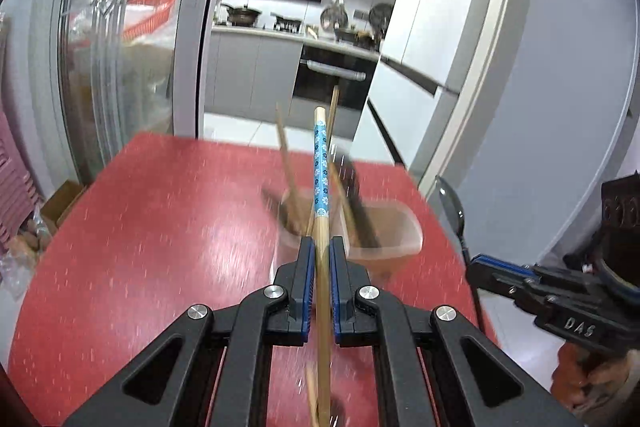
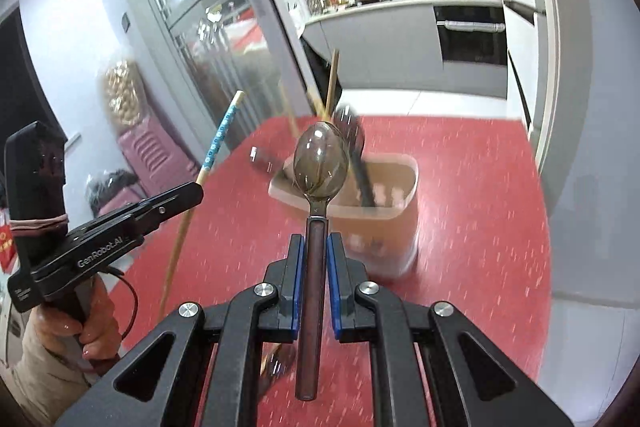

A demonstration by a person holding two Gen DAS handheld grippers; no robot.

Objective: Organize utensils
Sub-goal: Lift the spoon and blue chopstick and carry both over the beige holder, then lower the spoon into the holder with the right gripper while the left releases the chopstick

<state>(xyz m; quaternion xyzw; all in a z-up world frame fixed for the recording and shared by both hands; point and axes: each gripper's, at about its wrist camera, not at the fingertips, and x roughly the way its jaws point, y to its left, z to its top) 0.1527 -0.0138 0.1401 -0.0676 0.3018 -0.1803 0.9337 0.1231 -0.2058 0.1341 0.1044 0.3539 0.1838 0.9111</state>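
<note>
My left gripper [image 1: 322, 247] is shut on a wooden chopstick with a blue flower-patterned band [image 1: 321, 179], held above the red table [image 1: 152, 235]; it also shows in the right wrist view [image 2: 218, 143]. My right gripper [image 2: 317, 245] is shut on a metal spoon [image 2: 320, 159], bowl pointing forward; the spoon also shows in the left wrist view [image 1: 452, 207]. Ahead stands a translucent utensil container [image 2: 384, 227] holding several chopsticks [image 2: 332, 83] and a dark utensil [image 2: 356, 155]. It is blurred in the left wrist view [image 1: 384, 239].
A glass-door cabinet [image 1: 120, 59] stands left of the table. Behind it is a kitchen doorway with an oven [image 1: 332, 83] and a white fridge [image 1: 432, 7]. A cardboard box [image 1: 60, 203] and bags lie on the floor at the left.
</note>
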